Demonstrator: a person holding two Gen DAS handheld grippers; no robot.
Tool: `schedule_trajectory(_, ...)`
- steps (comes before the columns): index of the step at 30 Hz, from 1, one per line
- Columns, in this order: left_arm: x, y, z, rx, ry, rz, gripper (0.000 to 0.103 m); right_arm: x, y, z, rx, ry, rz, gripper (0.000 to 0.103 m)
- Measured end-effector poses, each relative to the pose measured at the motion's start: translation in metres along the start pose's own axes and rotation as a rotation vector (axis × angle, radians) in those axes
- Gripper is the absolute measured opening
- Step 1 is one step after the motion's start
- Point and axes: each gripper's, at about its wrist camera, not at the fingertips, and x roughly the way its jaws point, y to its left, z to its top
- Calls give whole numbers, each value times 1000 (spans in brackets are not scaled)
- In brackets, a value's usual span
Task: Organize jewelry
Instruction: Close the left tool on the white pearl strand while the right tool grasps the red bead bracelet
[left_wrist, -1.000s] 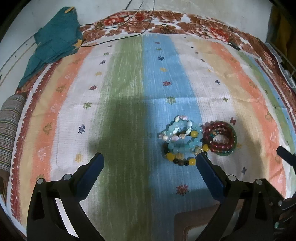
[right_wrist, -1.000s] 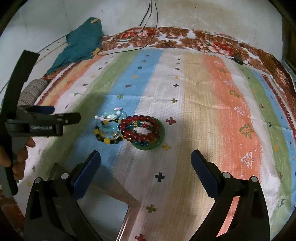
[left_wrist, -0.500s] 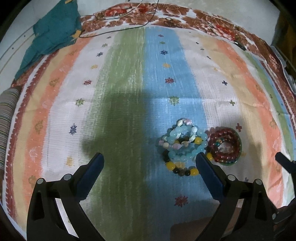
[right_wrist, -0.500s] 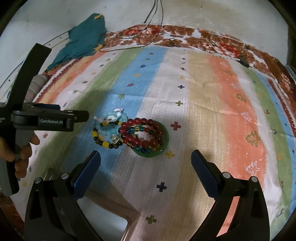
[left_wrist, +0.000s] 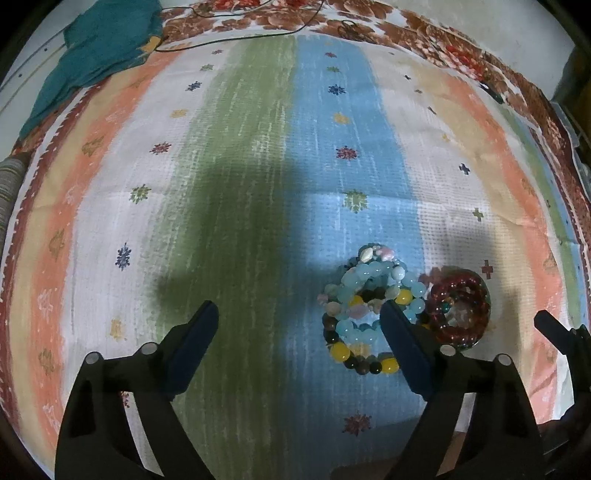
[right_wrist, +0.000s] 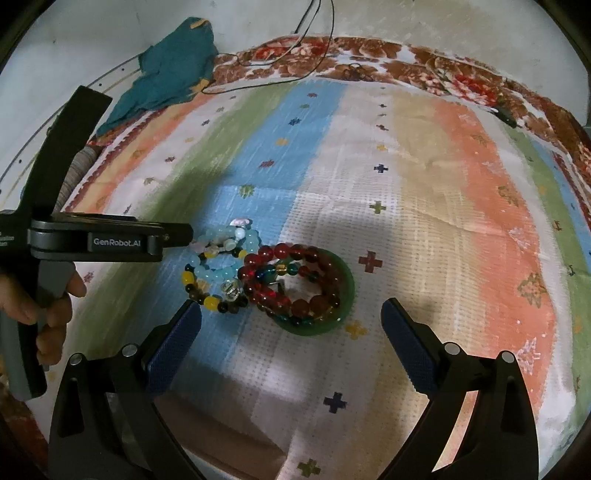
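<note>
step: lower left gripper (left_wrist: 299, 325) squarely over one strand, pinch a single bead run, not the tangle | left jaws wide, just been closing, holding nothing | right gripper (right_wrist: 291, 321) wide, empty | pale-blue bracelets (left_wrist: 364, 295) beside left's right finger | red bracelets (right_wrist: 291, 280) on green bangle (right_wrist: 347, 295) just beyond

left claw (left_wrist: 299, 317) narrower, nearer bracelets (left_wrist: 364, 295)

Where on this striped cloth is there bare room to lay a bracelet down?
Bare: the green stripe left of the bead bracelets, and the peach stripe right of the green bangle. Crowded: the blue stripe around that pile.
</note>
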Motion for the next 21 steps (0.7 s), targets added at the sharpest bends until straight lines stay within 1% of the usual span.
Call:
schedule_trajectory(7,9,-5,3,1,25,-15,78,9,6,3,-16,24,16,99)
schedule_trajectory(12,14,-5,1,-4,43,-25,78,13,9,5,-38,36,29,98)
schedule_trajectory(13,14,-5,1,-6,46,-27,78,14,10,6,-40,43,32,95)
schedule_trajectory(14,15,-4,0,-8,50,-31,78,17,10,6,-42,52,38,86)
schedule_trajectory(16,15,-2,0,-12,54,-38,78,21,11,6,-39,69,46,81)
schedule_trajectory(18,15,1,0,-23,56,-41,78,23,12,6,-39,77,47,81)
schedule_trajectory(19,15,2,0,-27,59,-44,76,25,12,5,-40,83,47,81)
schedule_trajectory(21,18,3,0,-32,68,-49,73,27,11,6,-34,91,49,78)
